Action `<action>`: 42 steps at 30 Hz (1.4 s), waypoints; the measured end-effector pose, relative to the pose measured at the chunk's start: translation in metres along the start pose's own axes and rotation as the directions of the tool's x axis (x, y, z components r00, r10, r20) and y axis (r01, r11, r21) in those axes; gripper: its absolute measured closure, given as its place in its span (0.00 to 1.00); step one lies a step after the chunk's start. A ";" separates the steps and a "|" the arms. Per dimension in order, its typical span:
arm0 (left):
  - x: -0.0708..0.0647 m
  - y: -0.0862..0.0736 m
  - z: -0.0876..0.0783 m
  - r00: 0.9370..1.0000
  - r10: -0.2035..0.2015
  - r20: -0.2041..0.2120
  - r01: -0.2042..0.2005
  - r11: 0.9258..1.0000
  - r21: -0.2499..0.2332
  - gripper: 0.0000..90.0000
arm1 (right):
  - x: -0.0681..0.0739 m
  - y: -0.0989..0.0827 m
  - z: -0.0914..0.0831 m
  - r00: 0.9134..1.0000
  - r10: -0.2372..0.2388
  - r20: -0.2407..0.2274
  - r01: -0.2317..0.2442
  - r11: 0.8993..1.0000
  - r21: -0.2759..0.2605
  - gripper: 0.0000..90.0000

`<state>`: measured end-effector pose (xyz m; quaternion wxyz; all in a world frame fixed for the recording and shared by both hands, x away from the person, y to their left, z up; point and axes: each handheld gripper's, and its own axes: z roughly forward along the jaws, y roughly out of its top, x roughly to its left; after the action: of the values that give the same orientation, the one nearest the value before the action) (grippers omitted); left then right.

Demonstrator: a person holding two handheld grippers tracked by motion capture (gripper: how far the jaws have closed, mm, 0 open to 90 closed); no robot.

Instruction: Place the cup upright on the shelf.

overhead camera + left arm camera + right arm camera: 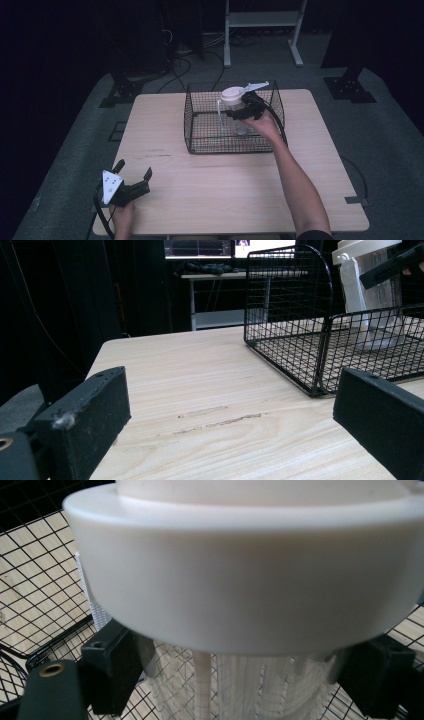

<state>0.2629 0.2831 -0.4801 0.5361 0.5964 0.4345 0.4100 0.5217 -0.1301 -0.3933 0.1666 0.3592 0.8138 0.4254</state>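
High view shows my right gripper point(239, 113) clamped on a clear jar point(235, 112) with a broad white lid point(232, 94), held inside a black wire basket point(200, 142) toward twelve o'clock on the wooden table point(240, 200). Right gripper view, close up, has the lid point(240, 575) overhead and the two black jaws squeezing the see-through wall point(240, 690) just beneath its rim. I judge the jar light and rigid, probably plastic, and smooth enough to slip, so gripping right under the lid's overhang is sound, since the lid would catch on the jaws if it slid. A white strip hangs down its side. My right forearm reaches in from five o'clock, wrist roughly level, the jar upright; whether it rests on the basket floor I cannot tell. My left gripper point(134, 181) sits at seven o'clock near the table edge, jaws spread wide and grasping nothing, aimed across the bare table point(210, 385) toward the basket point(300, 335).
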 end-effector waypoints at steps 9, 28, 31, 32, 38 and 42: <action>0.000 0.000 0.000 1.000 0.005 0.000 -0.005 1.000 0.003 0.01 | -0.001 0.000 -0.002 1.000 -0.001 -0.006 0.001 1.000 0.021 0.17; -0.001 0.000 0.000 1.000 0.014 -0.003 -0.014 1.000 0.006 0.01 | 0.006 0.003 -0.014 1.000 -0.013 0.004 0.012 0.995 0.103 0.15; -0.001 0.000 0.000 1.000 0.014 -0.003 -0.014 1.000 0.005 0.01 | 0.007 0.002 -0.017 1.000 -0.001 -0.001 0.001 0.995 0.098 0.14; -0.002 0.000 0.000 1.000 0.014 -0.003 -0.014 1.000 0.005 0.01 | 0.007 0.002 -0.018 1.000 0.001 0.000 -0.001 0.995 0.103 0.14; -0.002 0.000 0.000 1.000 0.016 -0.004 -0.016 1.000 0.006 0.01 | 0.011 0.002 -0.023 1.000 -0.001 0.020 -0.001 0.992 0.126 0.11; -0.002 0.000 0.000 1.000 0.017 -0.004 -0.017 1.000 0.006 0.01 | 0.011 0.000 -0.026 1.000 0.004 0.021 -0.006 0.992 0.123 0.11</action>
<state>0.2627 0.2808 -0.4800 0.5299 0.6008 0.4316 0.4147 0.4993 -0.1365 -0.3779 0.1515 0.3753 0.8358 0.3710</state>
